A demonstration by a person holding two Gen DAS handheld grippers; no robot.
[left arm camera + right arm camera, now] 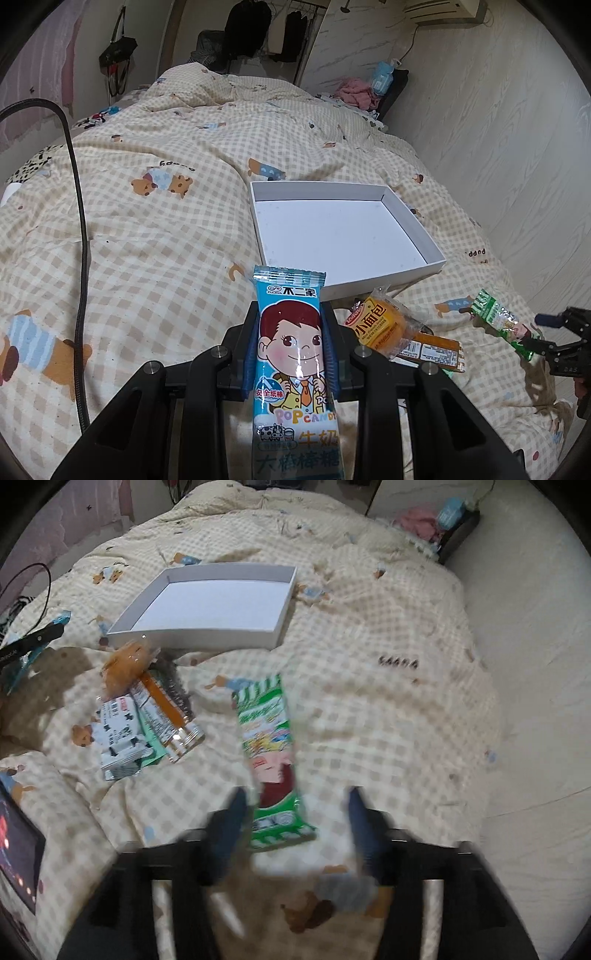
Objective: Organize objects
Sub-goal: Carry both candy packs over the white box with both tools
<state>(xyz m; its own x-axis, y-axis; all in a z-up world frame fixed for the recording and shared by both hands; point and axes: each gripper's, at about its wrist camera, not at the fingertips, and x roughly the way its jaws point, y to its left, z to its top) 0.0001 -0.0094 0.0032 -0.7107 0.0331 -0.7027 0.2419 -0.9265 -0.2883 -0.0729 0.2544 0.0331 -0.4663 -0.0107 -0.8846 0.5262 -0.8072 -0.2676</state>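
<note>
My left gripper [290,308] is shut on a blue Pop Candy lollipop packet [291,354], which stands upright between the fingers above the checked bed cover. Just ahead of it lies an empty white shallow box [369,282] [192,637]. My right gripper [295,801] is open and blurred; a green striped lollipop packet [266,731] [495,317] lies between its fingers, close to the left one and clear of the right. Between the two grippers sit a small orange bread packet [384,325] [125,664] and an orange bar [439,350] [166,709].
A white packet with black print [118,742] lies beside the orange bar. A black cable [79,258] runs across the cover on the left. A dark screen [18,853] sits at the near left. Pale floor [517,129] borders the bed on the right.
</note>
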